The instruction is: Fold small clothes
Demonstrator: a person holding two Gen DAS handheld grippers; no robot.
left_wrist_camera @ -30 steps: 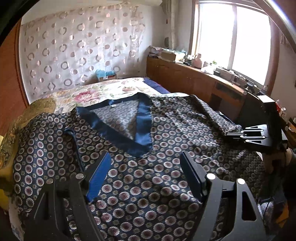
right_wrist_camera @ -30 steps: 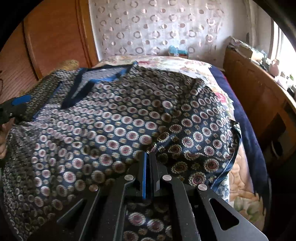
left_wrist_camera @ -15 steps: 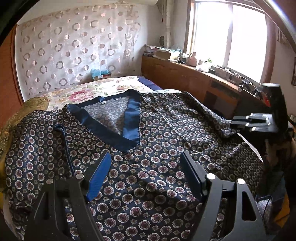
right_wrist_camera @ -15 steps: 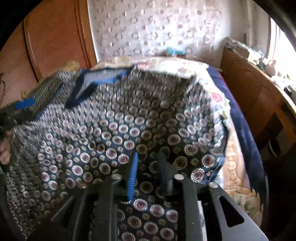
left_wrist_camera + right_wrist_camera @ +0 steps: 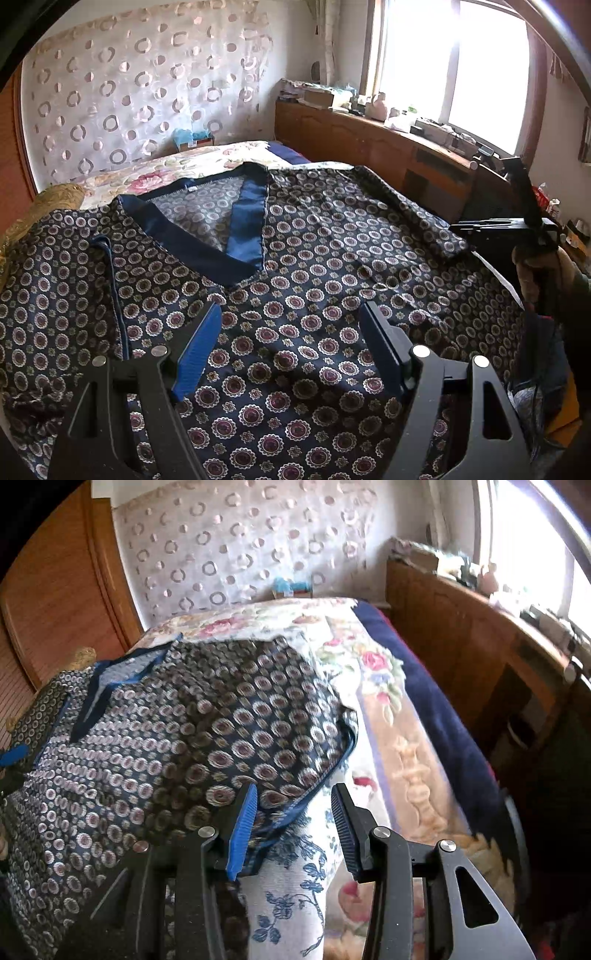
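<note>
A dark blue top (image 5: 317, 280) with round medallion print and a plain blue V-neck band (image 5: 245, 221) lies spread on the bed. My left gripper (image 5: 291, 314) hovers open over its chest, below the neckline, with nothing between the pads. In the right wrist view the top (image 5: 221, 720) shows its right side, and the blue-trimmed edge (image 5: 325, 779) runs down between the fingers. My right gripper (image 5: 293, 795) is opening beside that edge, and its pads do not press on the cloth. It also shows side-on as the right gripper (image 5: 465, 226), held by a hand (image 5: 535, 269).
The floral bedspread (image 5: 369, 664) lies under the top, with a dark blue blanket (image 5: 436, 709) along the bed's right side. A wooden cabinet (image 5: 369, 144) cluttered with small things runs under the window. A wooden wardrobe (image 5: 59, 590) stands at the left. A curtain (image 5: 129, 92) hangs behind the bed.
My right gripper was shut on the top's fabric; its jaws have parted, the cloth is let go, and the gripper has swung right over the edge. The left gripper has barely moved.
</note>
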